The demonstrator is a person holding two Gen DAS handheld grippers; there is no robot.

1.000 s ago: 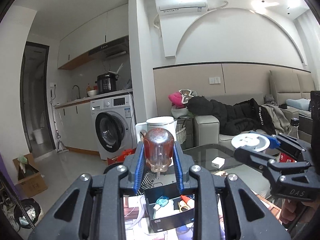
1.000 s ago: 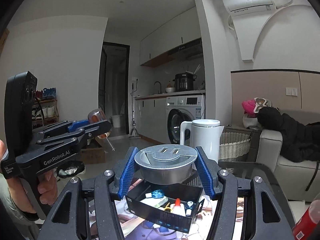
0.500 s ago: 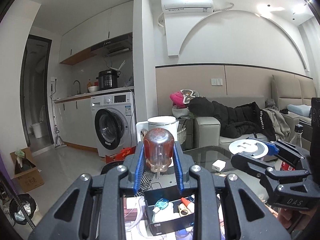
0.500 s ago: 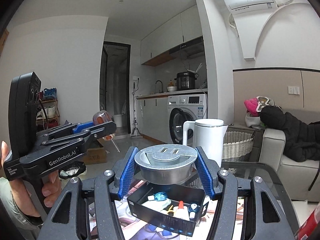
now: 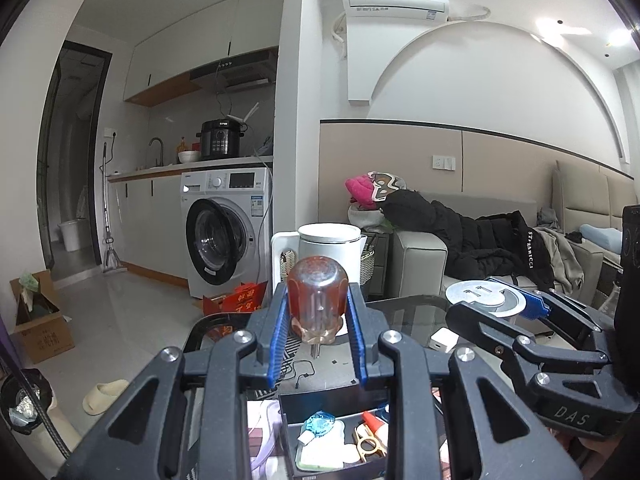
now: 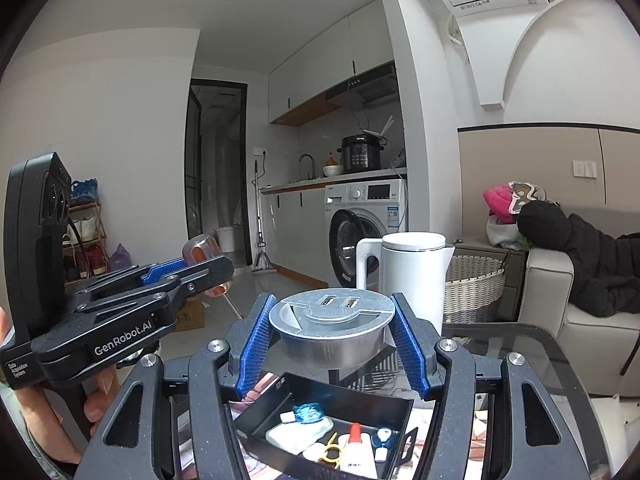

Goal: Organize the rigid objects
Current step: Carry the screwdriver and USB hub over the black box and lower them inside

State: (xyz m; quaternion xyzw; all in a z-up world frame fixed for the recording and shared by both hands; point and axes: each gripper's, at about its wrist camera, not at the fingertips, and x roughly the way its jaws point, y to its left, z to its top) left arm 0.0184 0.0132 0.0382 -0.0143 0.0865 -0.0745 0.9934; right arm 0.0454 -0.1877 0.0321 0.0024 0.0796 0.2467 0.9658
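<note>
Screwdriver (image 5: 317,300) squeezed in our left claw (image 5: 317,322), round metal socket (image 6: 331,326) squeezed in our right claw (image 6: 331,344). Black tray (image 6: 400,402) waits at 6 o'clock below both; right closer.

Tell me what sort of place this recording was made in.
Most likely a small open-plan flat, with kitchen and living room sharing one space. A washing machine sits under a kitchen counter with a pressure cooker on top, and a sofa piled with clothes stands beside it under a wall air conditioner.
</note>
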